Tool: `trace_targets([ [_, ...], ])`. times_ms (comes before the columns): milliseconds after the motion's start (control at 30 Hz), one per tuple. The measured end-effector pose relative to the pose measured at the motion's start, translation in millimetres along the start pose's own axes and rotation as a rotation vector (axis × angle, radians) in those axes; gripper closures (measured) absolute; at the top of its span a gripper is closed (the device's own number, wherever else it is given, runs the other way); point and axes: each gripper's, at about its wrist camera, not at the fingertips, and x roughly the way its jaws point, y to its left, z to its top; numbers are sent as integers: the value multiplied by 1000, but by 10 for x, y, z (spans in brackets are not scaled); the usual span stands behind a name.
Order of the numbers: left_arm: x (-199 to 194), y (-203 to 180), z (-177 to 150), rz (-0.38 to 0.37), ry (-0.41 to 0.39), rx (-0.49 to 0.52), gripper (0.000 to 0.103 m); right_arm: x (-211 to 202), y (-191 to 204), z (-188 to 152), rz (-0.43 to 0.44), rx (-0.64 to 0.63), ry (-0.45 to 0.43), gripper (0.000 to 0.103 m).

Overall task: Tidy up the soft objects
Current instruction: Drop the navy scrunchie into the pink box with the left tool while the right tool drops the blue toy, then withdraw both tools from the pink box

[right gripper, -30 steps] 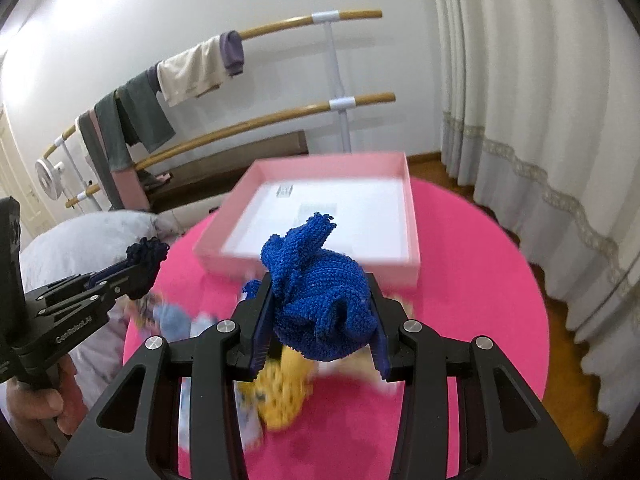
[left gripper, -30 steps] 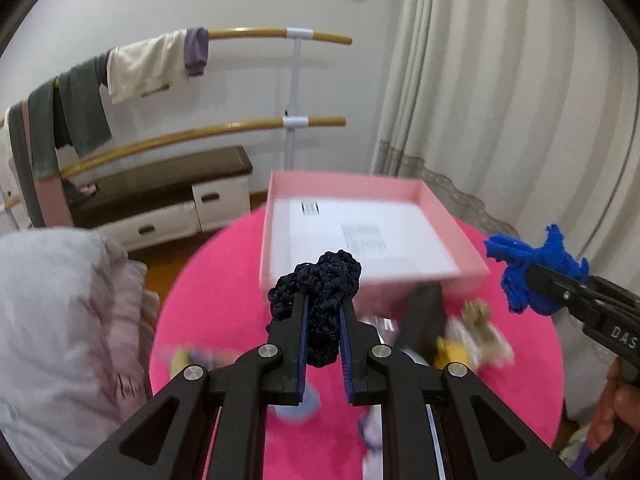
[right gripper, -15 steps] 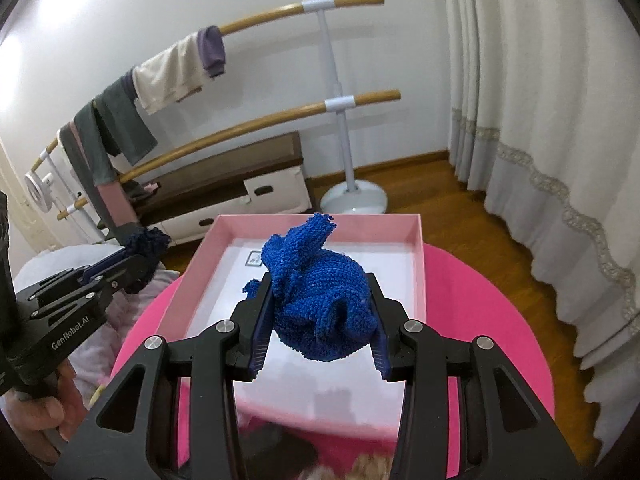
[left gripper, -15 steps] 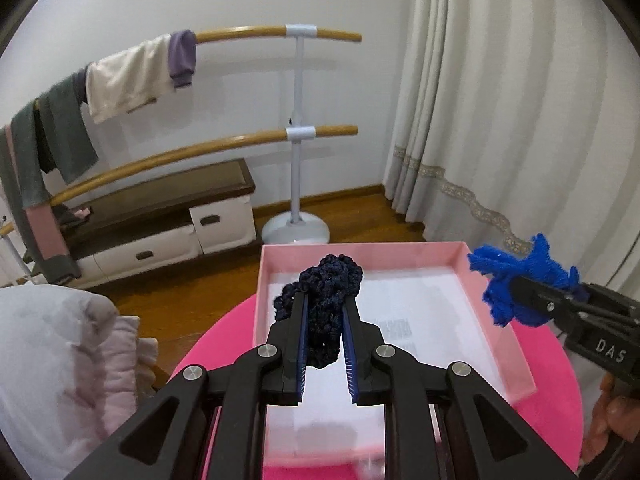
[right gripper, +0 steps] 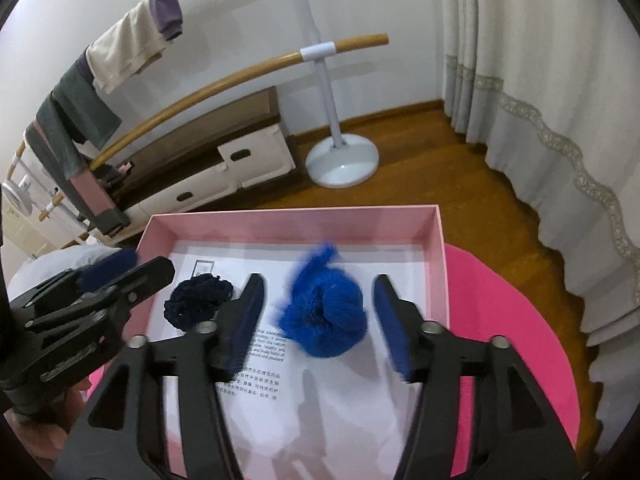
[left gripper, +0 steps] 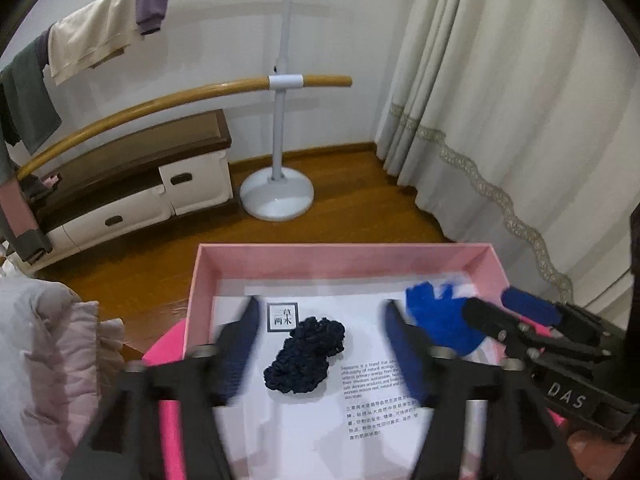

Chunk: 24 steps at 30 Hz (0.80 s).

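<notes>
A shallow pink cardboard box sits on a round pink table. Inside lie a bright blue knitted scrunchie and a navy knitted scrunchie. Both claws, right gripper and left gripper, are spread wide, holding nothing. Lowering either could snag yarn.

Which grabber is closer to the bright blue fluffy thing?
Right. The right gripper is open around the bright blue scrunchie in the pink box; the left gripper is open beside it, around the dark one.
</notes>
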Motion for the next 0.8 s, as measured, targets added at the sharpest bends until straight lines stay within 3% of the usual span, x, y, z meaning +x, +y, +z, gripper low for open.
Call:
trace_targets([
  [33, -31, 25, 16, 5, -16, 0, 17, -19, -12, -7, 5, 7, -5, 26],
  [67, -81, 39, 24, 15, -38, 2, 13, -66, -35, -28, 12, 17, -19, 21],
  [133, -185, 72, 76, 35, -78, 3, 0, -156, -78, -48, 9, 36, -43, 0],
  [500, -929, 168, -77, 99, -234, 15, 0, -1070, 17, -372, 5, 52, -172, 0],
  [733, -1480, 237, -524, 116, -347, 6, 0, -1798, 231, -801, -6, 19, -276, 0],
  [800, -1665, 211, -804, 118, -367, 2, 0, -2000, 299, -978, -11, 7, -305, 0],
])
